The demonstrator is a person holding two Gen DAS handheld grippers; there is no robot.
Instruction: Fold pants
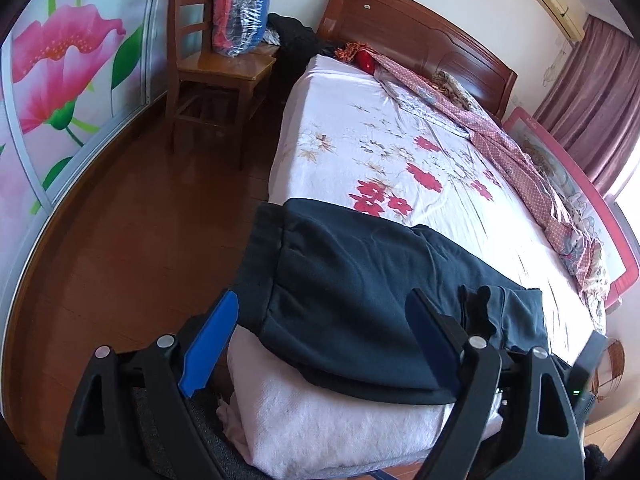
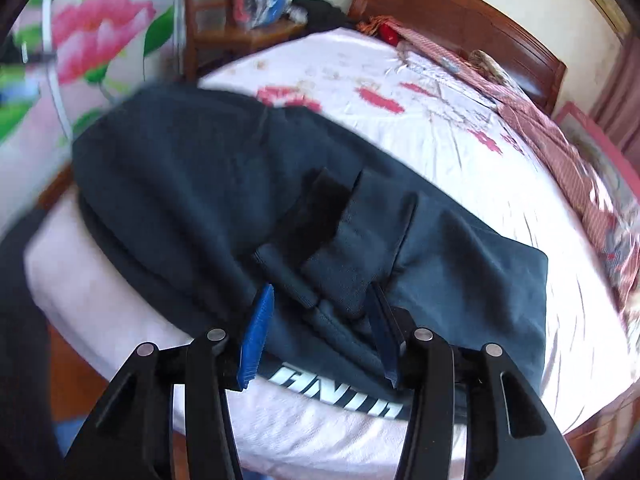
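Your left gripper angles down over the near corner of the bed, jaws spread wide and holding nothing. Your right gripper tilts down too, jaws about half apart with cloth between them; I cannot tell whether the pads press on it. The dark pants lie folded across the foot of the bed, their left end overhanging the mattress edge. Bare sheet stretches beyond toward the headboard

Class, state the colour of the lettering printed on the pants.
White, on the dark navy pants; the lettering shows best in the right wrist view.
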